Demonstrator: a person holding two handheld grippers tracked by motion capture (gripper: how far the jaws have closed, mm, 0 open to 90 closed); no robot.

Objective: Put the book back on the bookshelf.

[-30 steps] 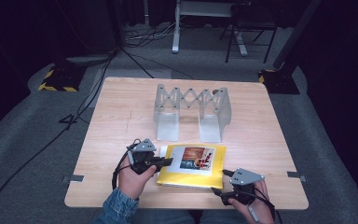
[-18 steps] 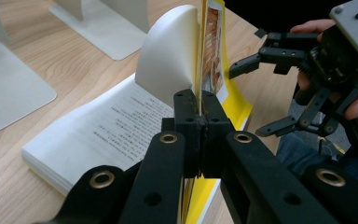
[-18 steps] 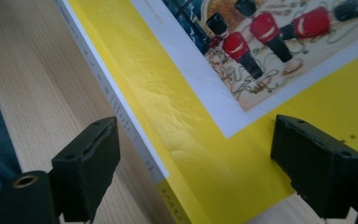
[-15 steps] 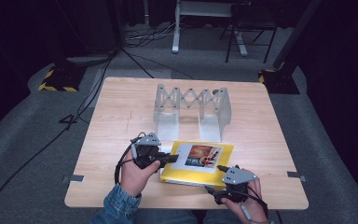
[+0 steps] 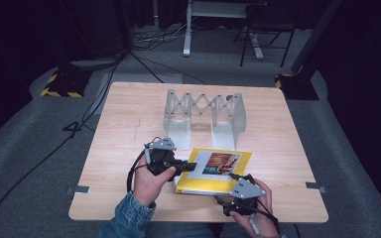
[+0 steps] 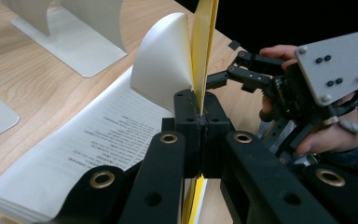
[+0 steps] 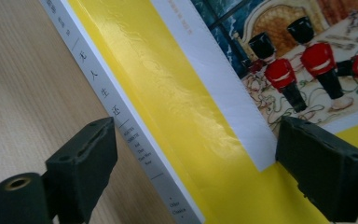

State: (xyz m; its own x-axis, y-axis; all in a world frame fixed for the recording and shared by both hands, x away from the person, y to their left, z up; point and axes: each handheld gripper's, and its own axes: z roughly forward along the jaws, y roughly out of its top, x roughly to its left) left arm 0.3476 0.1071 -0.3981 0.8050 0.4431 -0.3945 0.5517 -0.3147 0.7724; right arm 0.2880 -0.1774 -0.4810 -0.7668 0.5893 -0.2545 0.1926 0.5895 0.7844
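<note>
A yellow book [image 5: 221, 173] with a toy-soldier picture lies on the wooden table [image 5: 129, 114], near its front edge. My left gripper [image 5: 191, 166] is shut on the edge of the front cover [image 6: 205, 42] and holds it raised off the pages; one white page [image 6: 165, 60] curls up beside it. My right gripper [image 5: 237, 178] sits at the book's near edge. Its jaws have just been opening and stand wide, with the white spine [image 7: 121, 121] and yellow cover [image 7: 177, 107] between them, untouched by the pads.
A grey metal expanding book rack [image 5: 203, 106] stands behind the book at mid-table; its flat base plates [image 6: 74, 42] rest on the wood. Cables and stands lie on the floor beyond the table's far edge.
The left gripper has risen a little with the cover edge, tilting the cover up. The right gripper has shifted left along the book's near edge, and its jaws have spread wider.
</note>
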